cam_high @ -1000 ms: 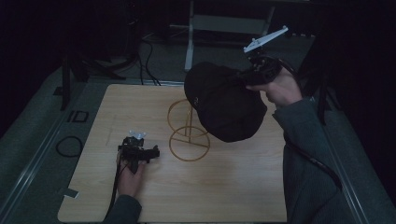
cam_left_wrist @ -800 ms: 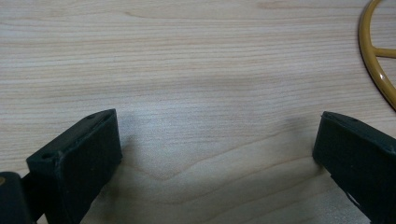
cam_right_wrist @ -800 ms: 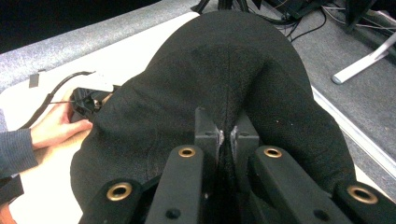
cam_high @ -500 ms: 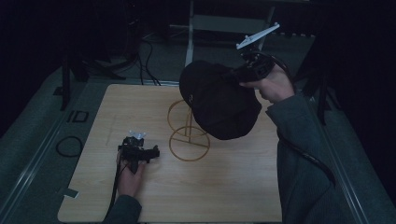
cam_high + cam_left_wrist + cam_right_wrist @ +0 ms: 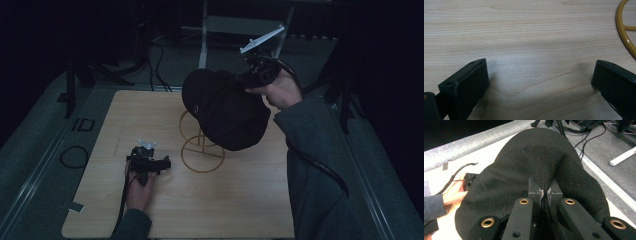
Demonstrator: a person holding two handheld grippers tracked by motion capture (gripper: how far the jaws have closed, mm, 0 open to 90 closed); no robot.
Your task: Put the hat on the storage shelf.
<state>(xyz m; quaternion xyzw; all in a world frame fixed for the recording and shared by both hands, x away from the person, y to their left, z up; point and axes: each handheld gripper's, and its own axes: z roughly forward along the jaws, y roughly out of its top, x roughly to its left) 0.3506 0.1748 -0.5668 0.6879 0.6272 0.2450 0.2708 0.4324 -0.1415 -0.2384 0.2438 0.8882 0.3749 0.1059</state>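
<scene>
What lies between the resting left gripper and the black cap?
In the high view, between the left gripper and the black cap: bare table and the yellow wire stand.

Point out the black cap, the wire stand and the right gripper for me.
black cap [image 5: 227,112], high view, middle of the crown.
wire stand [image 5: 202,159], high view, bottom ring on the table.
right gripper [image 5: 545,193], right gripper view, between its fingertips, pinching the cap's fabric.

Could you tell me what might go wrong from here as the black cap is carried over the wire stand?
The right gripper pinches only a small fold of the black cap, so it might slip free. The hanging cap hides the top of the gold wire stand, so it could land off-centre or tip the stand. The left gripper rests open, apart from the stand, not steadying it.
</scene>
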